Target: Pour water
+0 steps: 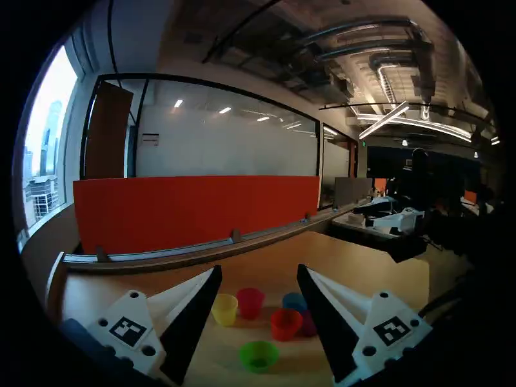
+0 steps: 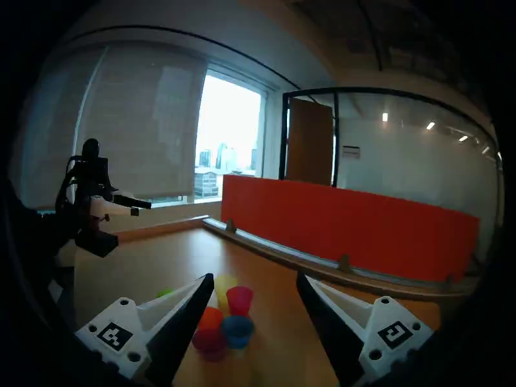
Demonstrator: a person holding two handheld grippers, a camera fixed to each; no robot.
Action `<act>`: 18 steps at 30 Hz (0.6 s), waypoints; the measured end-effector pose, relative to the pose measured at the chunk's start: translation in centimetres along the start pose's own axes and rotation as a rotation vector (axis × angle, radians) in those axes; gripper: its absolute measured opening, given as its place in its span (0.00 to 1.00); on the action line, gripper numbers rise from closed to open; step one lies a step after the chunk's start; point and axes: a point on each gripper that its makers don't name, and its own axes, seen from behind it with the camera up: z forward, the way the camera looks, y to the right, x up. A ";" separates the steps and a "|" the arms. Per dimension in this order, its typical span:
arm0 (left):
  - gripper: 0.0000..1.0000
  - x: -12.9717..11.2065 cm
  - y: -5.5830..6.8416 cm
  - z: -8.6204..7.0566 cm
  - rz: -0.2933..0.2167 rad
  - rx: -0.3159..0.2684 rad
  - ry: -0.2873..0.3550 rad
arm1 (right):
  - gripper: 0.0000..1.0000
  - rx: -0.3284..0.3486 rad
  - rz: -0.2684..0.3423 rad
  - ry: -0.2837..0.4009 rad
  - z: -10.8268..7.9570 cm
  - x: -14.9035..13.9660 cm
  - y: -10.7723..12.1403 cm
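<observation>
In the left gripper view, the left gripper (image 1: pixel 258 271) has its fingers spread wide and holds nothing. Between them on the wooden desk (image 1: pixel 361 264) stands a cluster of small plastic cups. The green cup (image 1: pixel 258 355) is nearest at 6 o'clock. Behind it are the orange-red cup (image 1: pixel 286 323) and the yellow cup (image 1: pixel 224 309), then the pink cup (image 1: pixel 250 302) and the blue cup (image 1: pixel 294 300). A purple cup (image 1: pixel 309 323) is half hidden by the finger at 5 o'clock. Beyond, an orange partition (image 1: pixel 193 209) runs along the desk's far edge.

In the right gripper view, the right gripper (image 2: pixel 255 277) is likewise spread and empty, with the same cups low between its fingers at 6 to 7 o'clock. Farther off at 9 o'clock, the left gripper hangs over the desk before the window (image 2: pixel 229 142).
</observation>
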 end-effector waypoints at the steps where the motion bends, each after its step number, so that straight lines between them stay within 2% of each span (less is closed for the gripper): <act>1: 0.86 -0.2 -0.1 0.0 0.008 0.000 -0.009 | 0.99 0.005 -0.005 -0.011 0.0 -0.2 0.0; 8: 0.86 -2.4 0.3 -0.1 0.068 -0.025 -0.078 | 0.99 0.035 -0.028 -0.070 -0.1 -1.2 -0.1; 18: 0.86 -5.3 0.7 -0.5 0.124 -0.048 -0.168 | 0.99 0.064 -0.033 -0.171 0.3 -3.2 0.1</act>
